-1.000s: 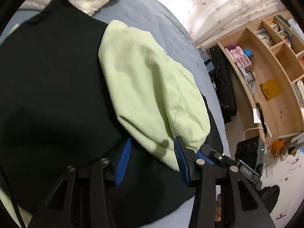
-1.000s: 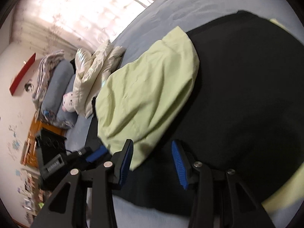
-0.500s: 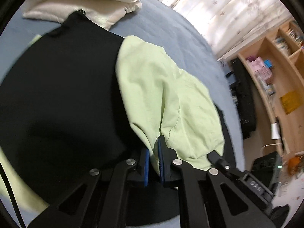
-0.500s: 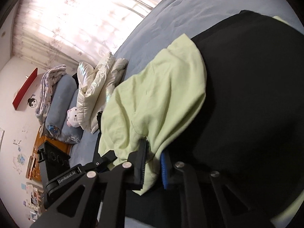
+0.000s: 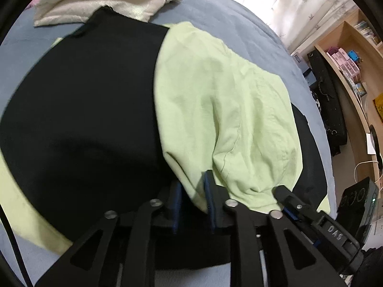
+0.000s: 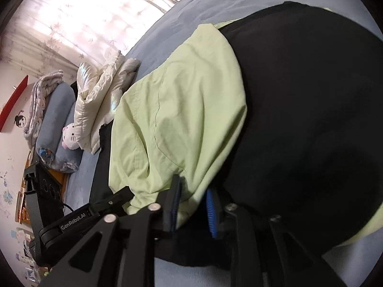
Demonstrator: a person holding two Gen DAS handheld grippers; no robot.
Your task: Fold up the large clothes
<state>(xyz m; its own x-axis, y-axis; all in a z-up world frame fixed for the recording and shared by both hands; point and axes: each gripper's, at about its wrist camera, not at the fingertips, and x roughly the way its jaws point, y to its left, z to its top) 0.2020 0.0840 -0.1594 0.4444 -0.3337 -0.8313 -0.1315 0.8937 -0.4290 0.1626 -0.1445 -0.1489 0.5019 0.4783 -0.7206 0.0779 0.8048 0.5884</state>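
A large garment lies spread on the blue bed, black [image 5: 91, 100] on one side with a light green part [image 5: 215, 100] folded over it; it also shows in the right wrist view, green [image 6: 182, 110] and black [image 6: 311, 110]. My left gripper [image 5: 192, 203] is shut on the near edge of the green part. My right gripper [image 6: 192, 205] is shut on the same edge, a short way along it. The other gripper's body shows in each view beside the cloth.
A cream quilted jacket [image 6: 103, 95] lies on the bed beyond the garment, also in the left wrist view [image 5: 107, 2]. Pillows and a plush toy [image 6: 70, 135] sit at the bed's head. Wooden shelves [image 5: 354, 55] and a black case [image 5: 328, 105] stand beside the bed.
Both grippers went from open beside the green edge to shut on it. They have since lifted it a little, and the green cloth now puckers above the fingers.
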